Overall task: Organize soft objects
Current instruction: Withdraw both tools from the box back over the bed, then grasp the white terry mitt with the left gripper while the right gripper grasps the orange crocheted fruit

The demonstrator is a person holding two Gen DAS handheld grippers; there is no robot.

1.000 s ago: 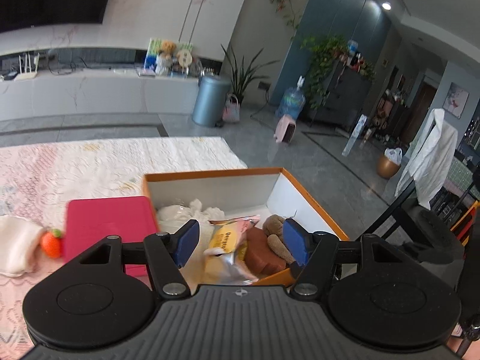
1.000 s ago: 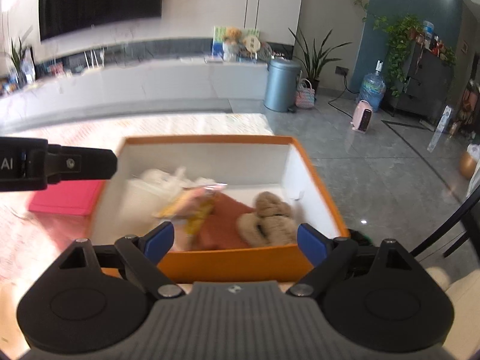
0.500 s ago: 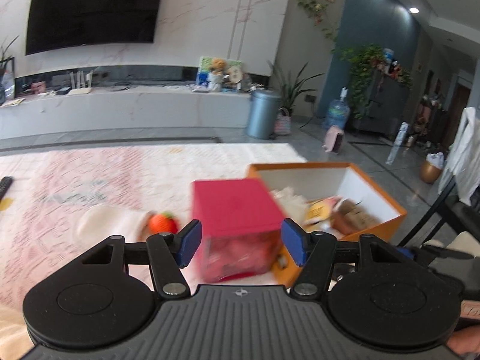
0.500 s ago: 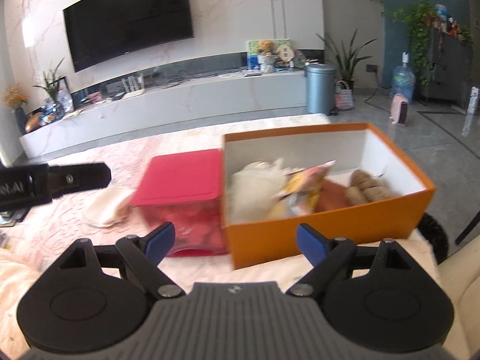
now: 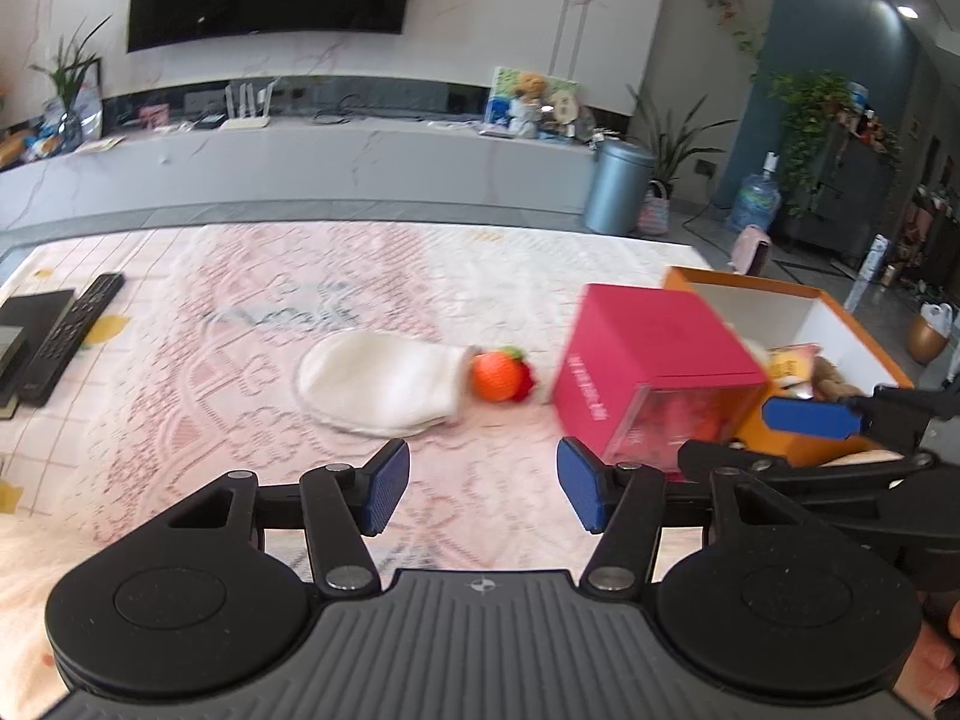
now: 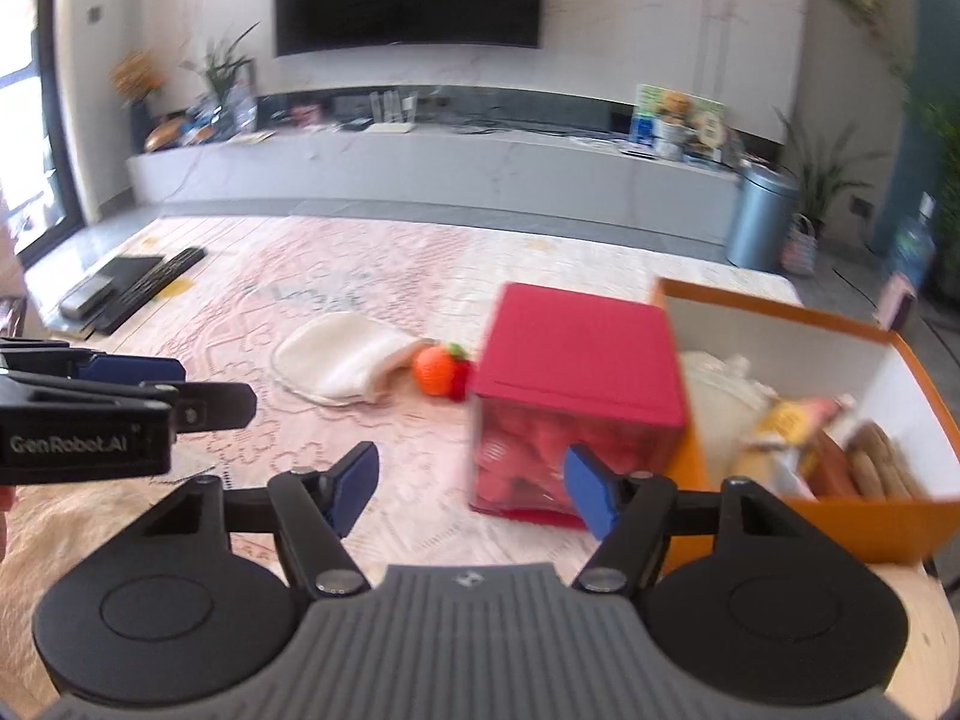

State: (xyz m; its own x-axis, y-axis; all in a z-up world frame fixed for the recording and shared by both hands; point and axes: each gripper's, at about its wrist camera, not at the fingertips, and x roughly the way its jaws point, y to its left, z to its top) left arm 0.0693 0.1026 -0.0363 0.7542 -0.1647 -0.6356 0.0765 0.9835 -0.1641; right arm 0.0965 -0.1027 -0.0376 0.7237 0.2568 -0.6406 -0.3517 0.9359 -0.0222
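Note:
A white fabric pouch (image 5: 378,384) (image 6: 342,360) lies flat on the pink lace tablecloth, and an orange plush fruit (image 5: 501,375) (image 6: 441,371) touches its right end. Right of them stand a red box (image 5: 648,354) (image 6: 576,354) and an open orange box (image 5: 828,300) (image 6: 780,309) holding soft items and a snack packet. My left gripper (image 5: 483,492) hovers short of the pouch and fruit, its jaws closing with nothing between them. My right gripper (image 6: 471,492) is near the red box's front left, its jaws also closing on nothing.
A black remote (image 5: 66,336) (image 6: 150,282) and a flat black device (image 5: 18,330) lie at the table's far left. The orange box sits at the table's right edge, with floor and a grey bin (image 5: 618,195) beyond. One right-gripper finger (image 5: 810,417) shows beside the left gripper.
Both views have swung left, away from the orange box toward the pouch and fruit. The jaws of both grippers have narrowed, the right ones more.

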